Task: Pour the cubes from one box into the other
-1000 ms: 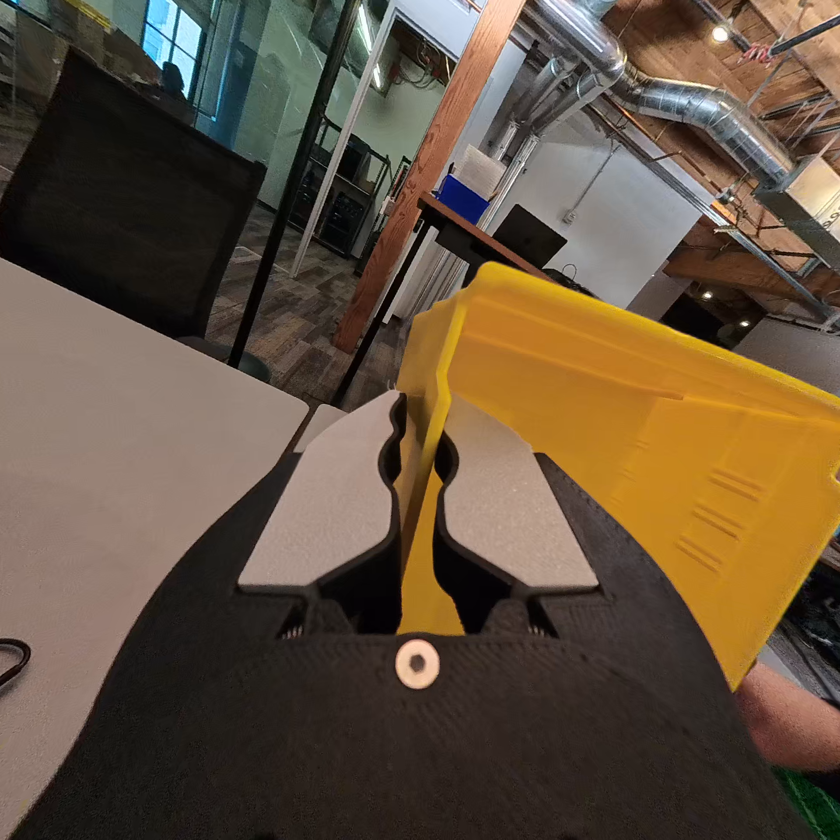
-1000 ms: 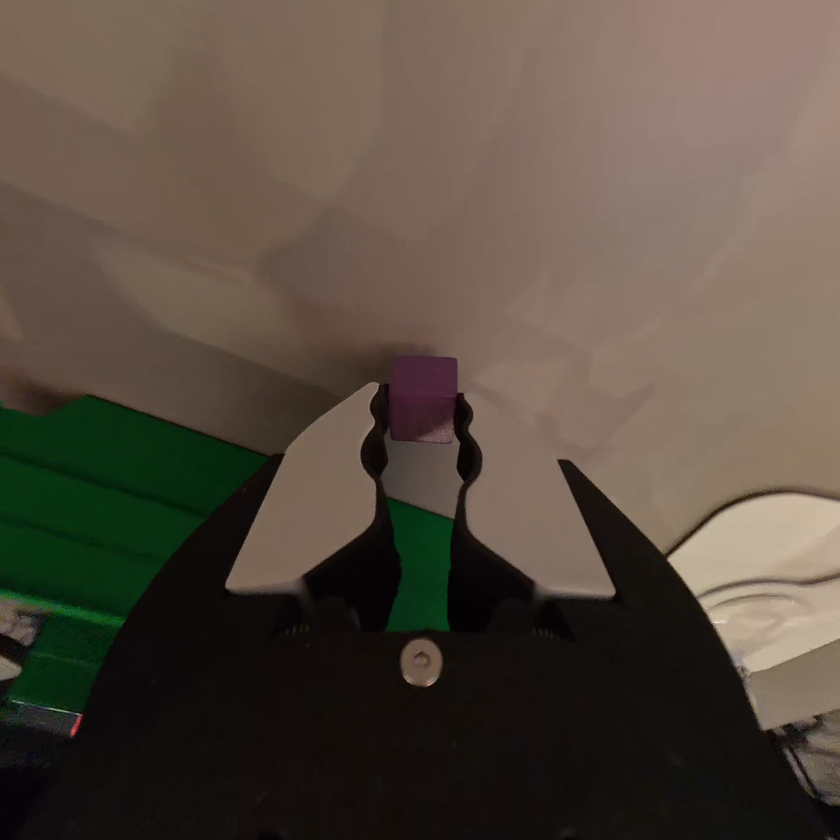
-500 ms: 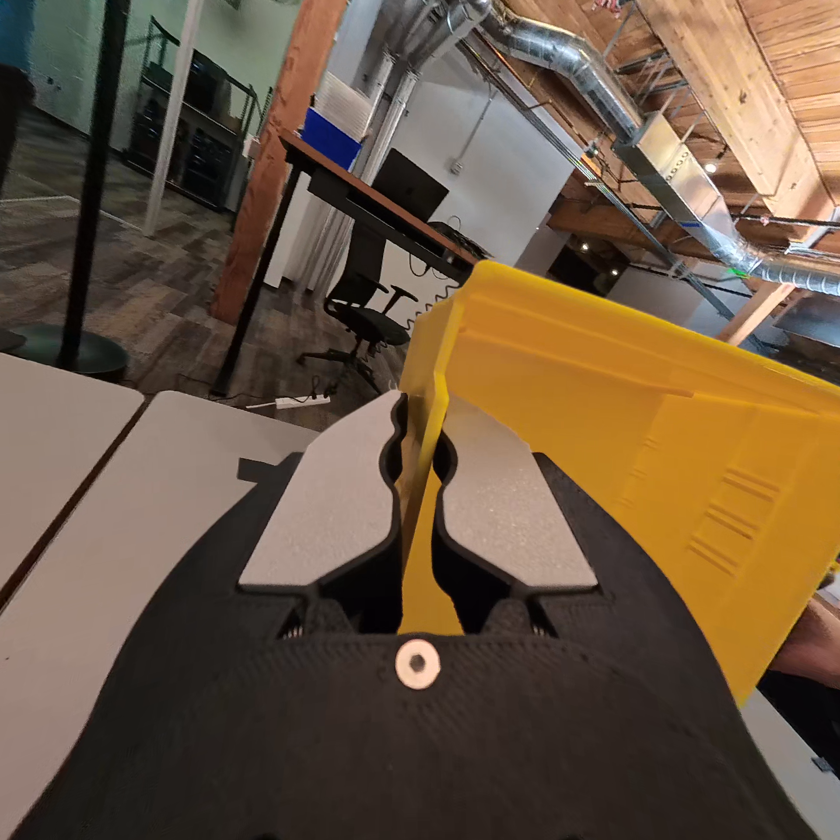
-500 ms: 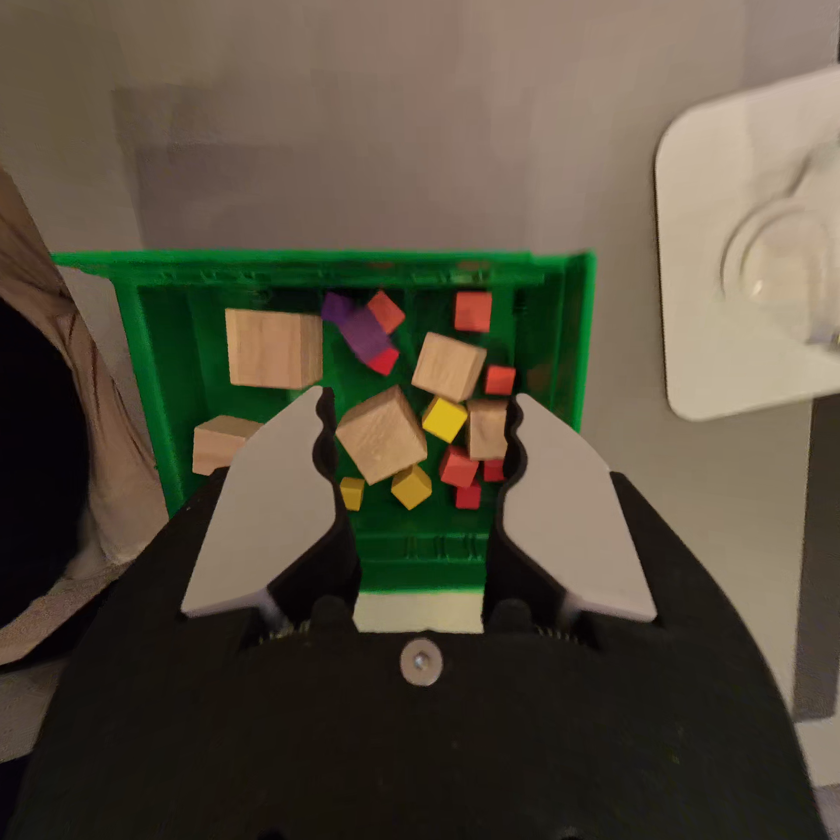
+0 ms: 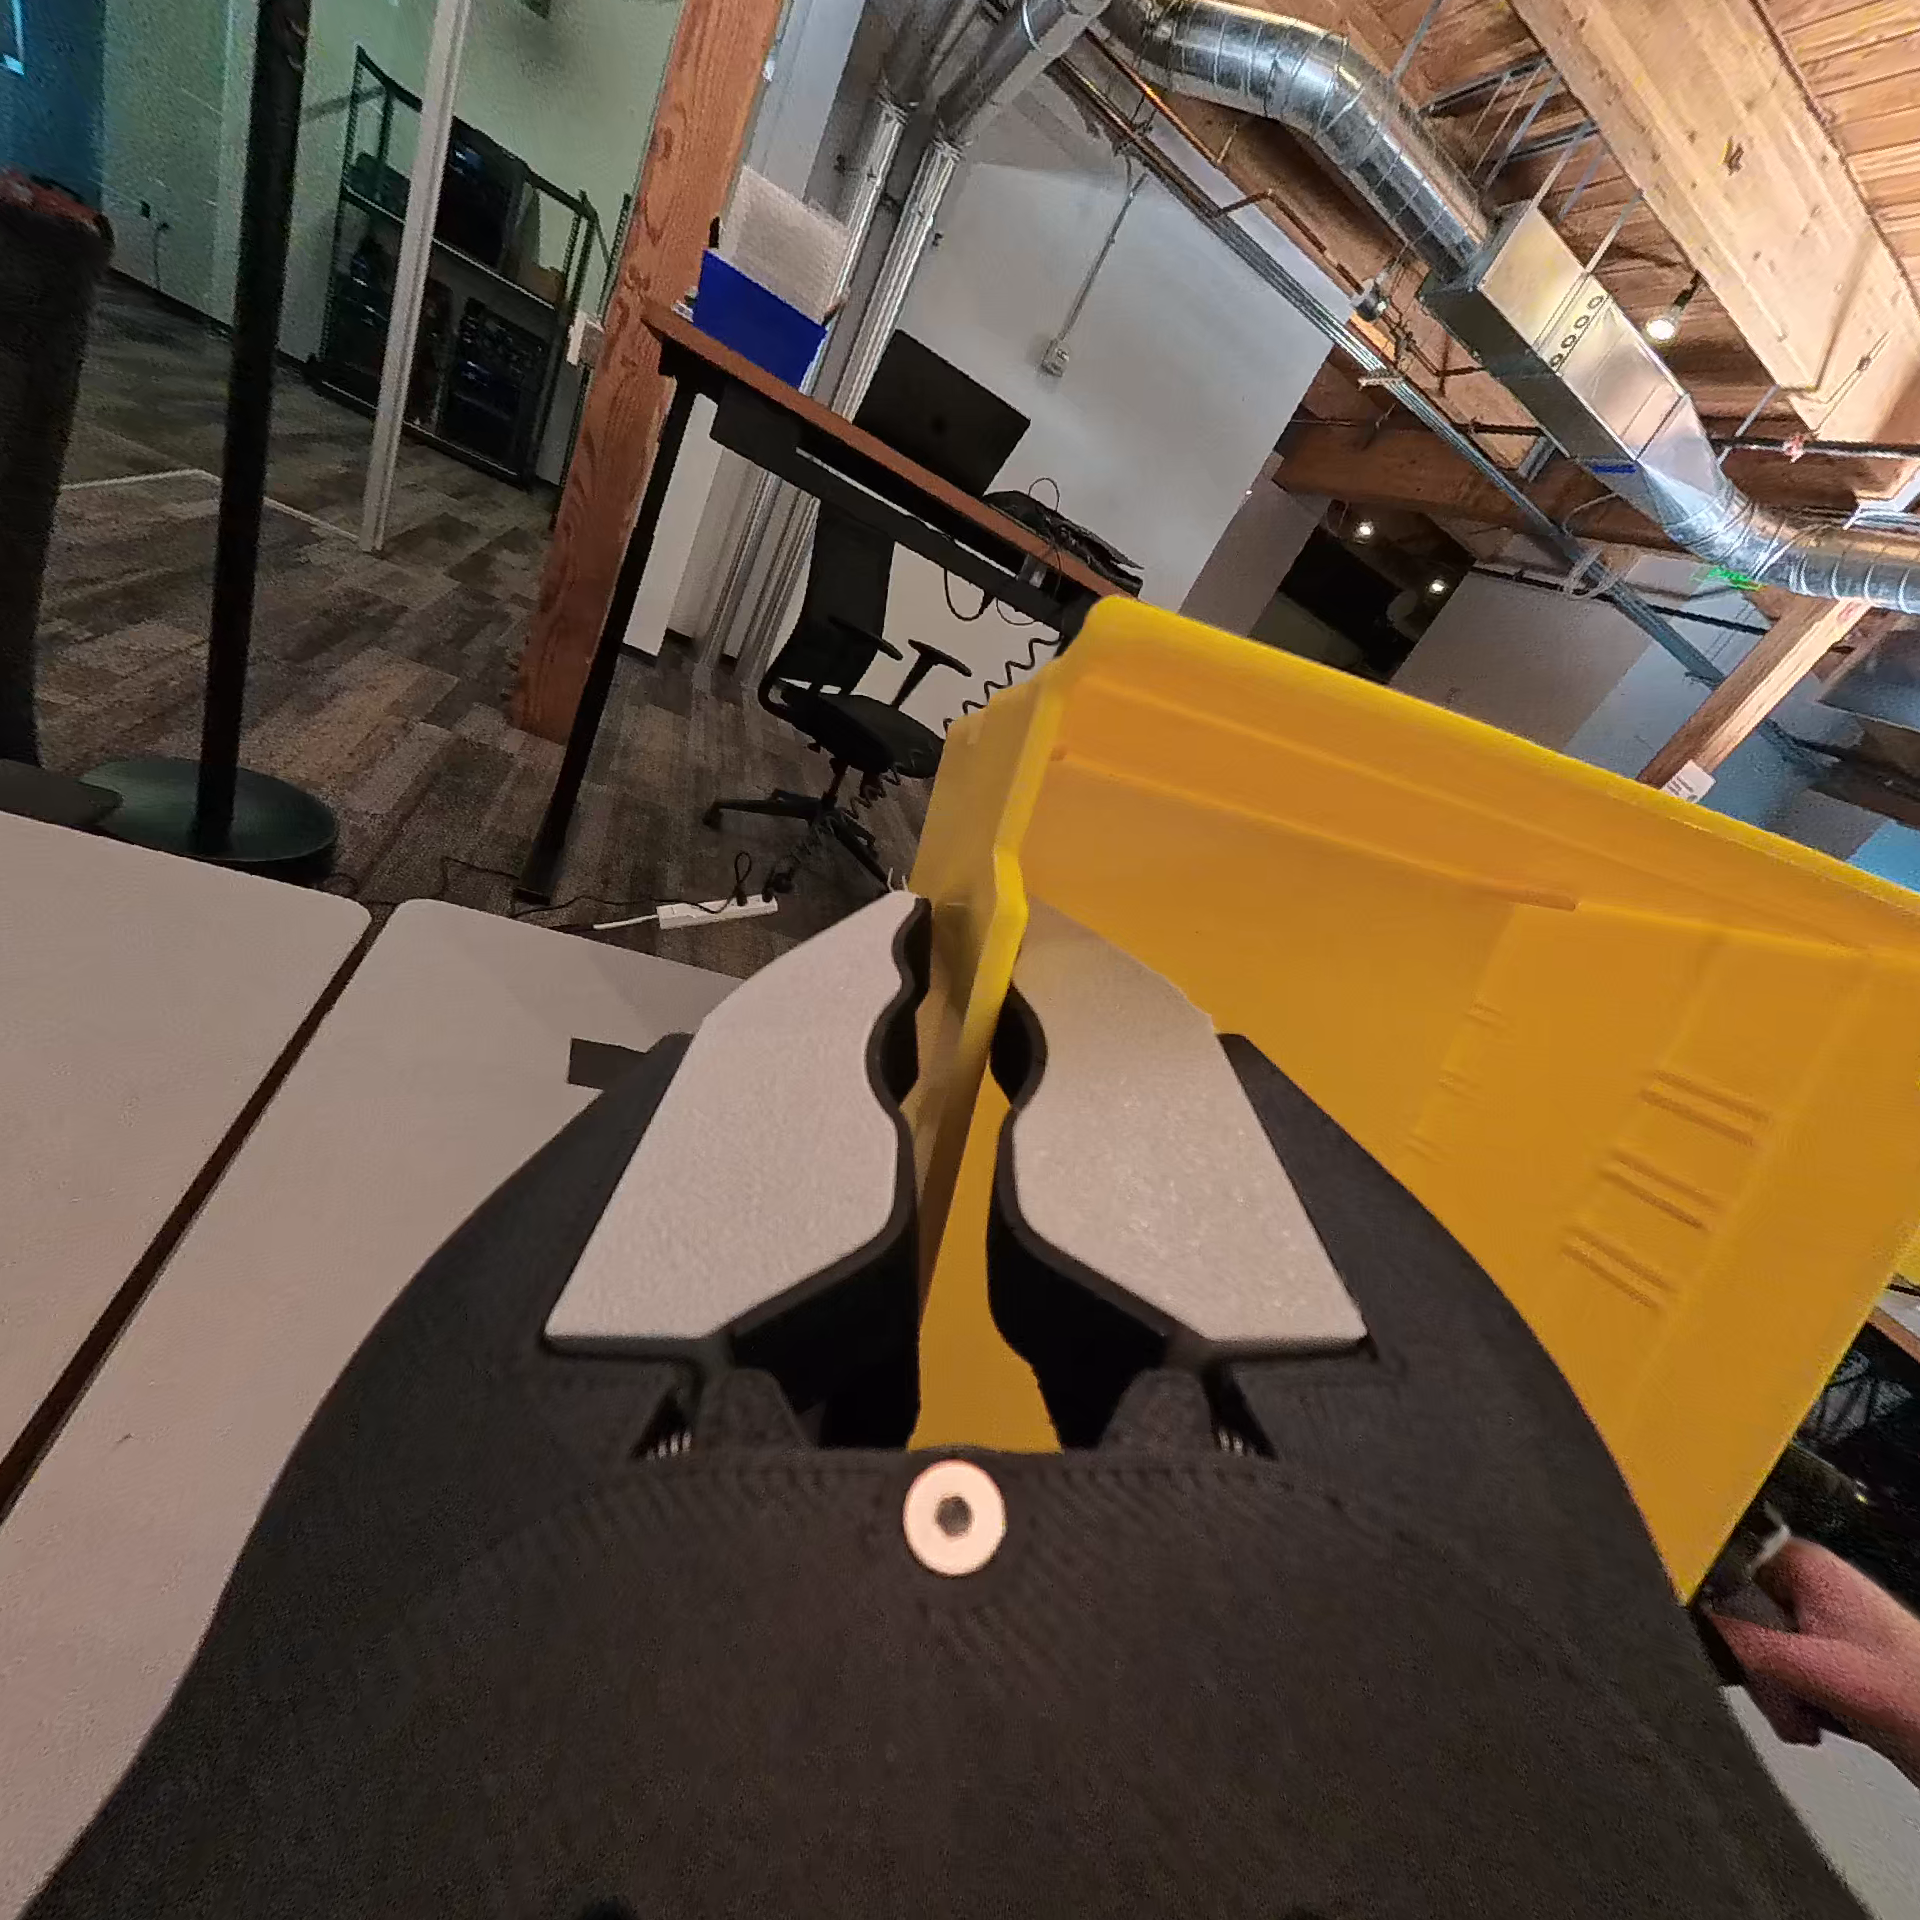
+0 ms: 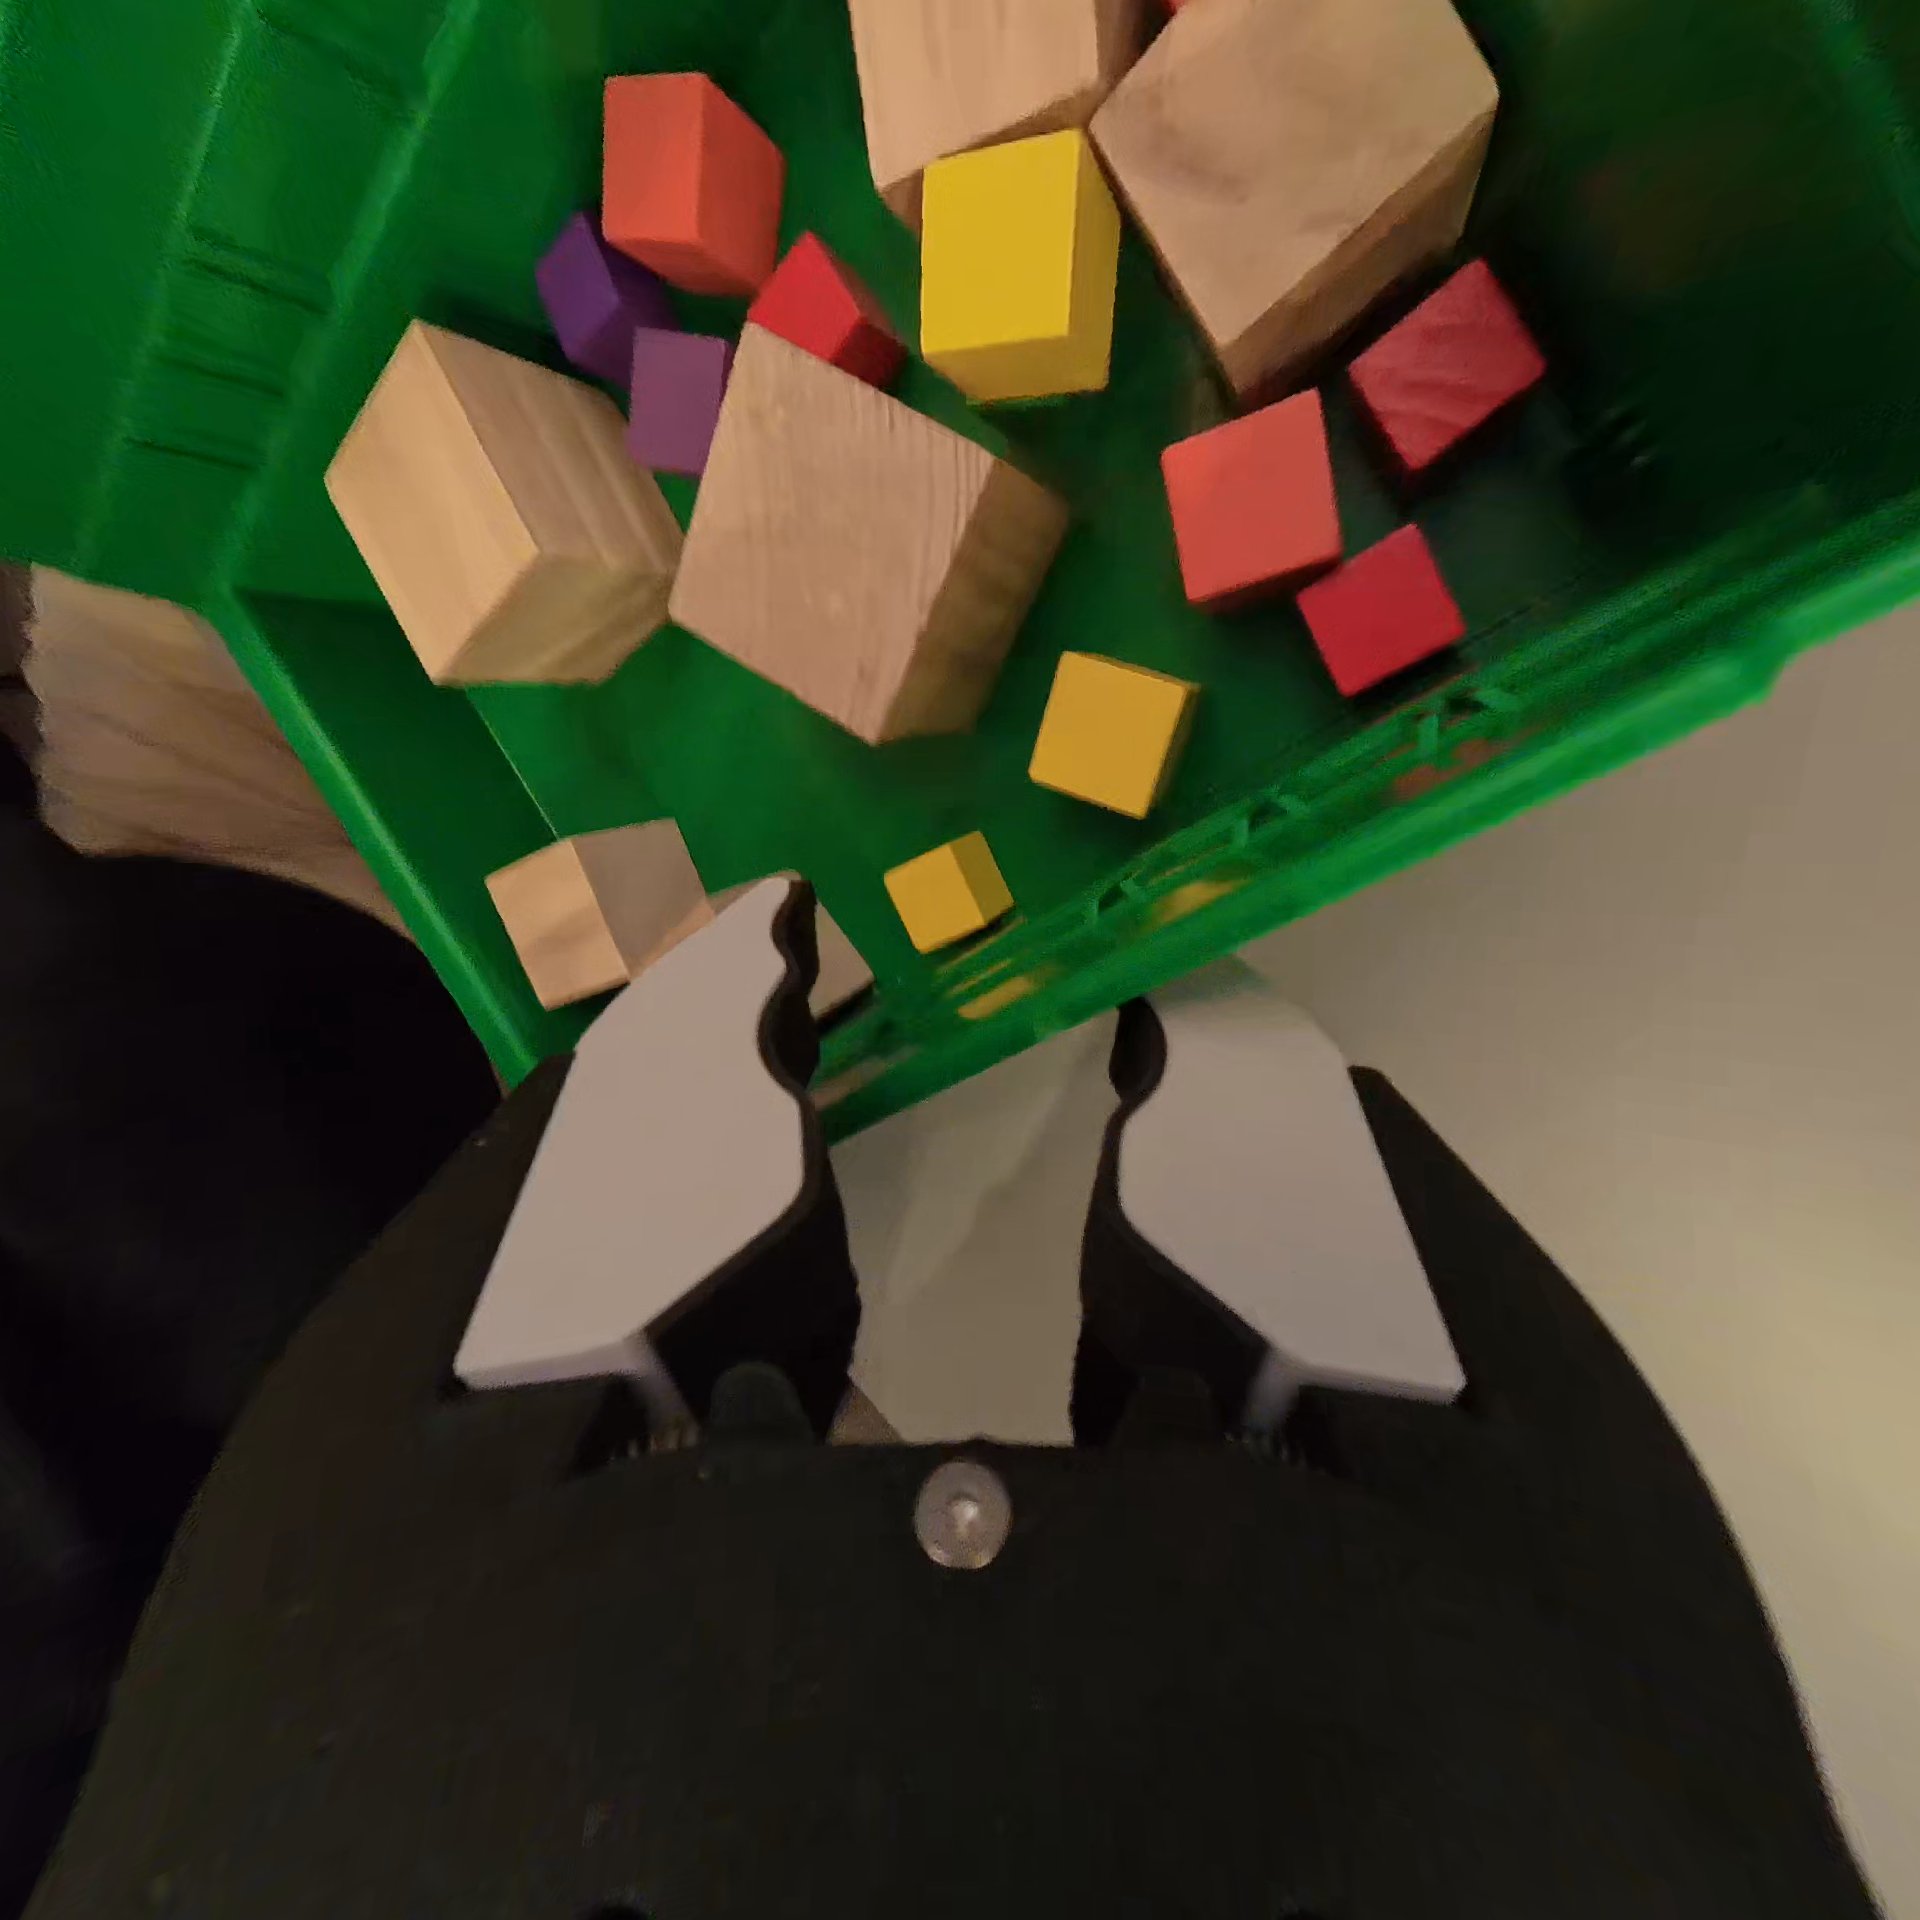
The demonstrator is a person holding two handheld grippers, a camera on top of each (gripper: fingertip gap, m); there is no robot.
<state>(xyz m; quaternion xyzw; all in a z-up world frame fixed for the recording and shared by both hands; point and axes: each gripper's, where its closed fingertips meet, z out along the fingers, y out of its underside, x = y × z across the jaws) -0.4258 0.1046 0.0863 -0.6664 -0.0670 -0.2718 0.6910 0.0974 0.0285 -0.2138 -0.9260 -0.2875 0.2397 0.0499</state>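
Note:
In the left wrist view my left gripper (image 5: pixel 966 935) is shut on the side wall of the yellow box (image 5: pixel 1455 1039) and holds it tilted above the white table (image 5: pixel 156 1039). The inside of the yellow box is hidden. In the right wrist view the green box (image 6: pixel 1455 727) holds several cubes: big wooden ones (image 6: pixel 862 530), yellow ones (image 6: pixel 1018 260), red ones (image 6: pixel 1247 499) and purple ones (image 6: pixel 675 400). My right gripper (image 6: pixel 961 966) is open and empty. Its left finger is over the inside of the green box and its right finger is outside the near wall.
A person's hand (image 5: pixel 1808 1652) shows under the yellow box at the right edge. A beige blurred shape (image 6: pixel 135 717) lies outside the green box on the left. Beyond the table edge are a desk (image 5: pixel 831 447), an office chair (image 5: pixel 842 717) and a black pole (image 5: pixel 249 416).
My right gripper let go of the purple cube into the green box, then came down close to the box's near wall with narrower jaws. The left gripper kept hold of the yellow box while swinging.

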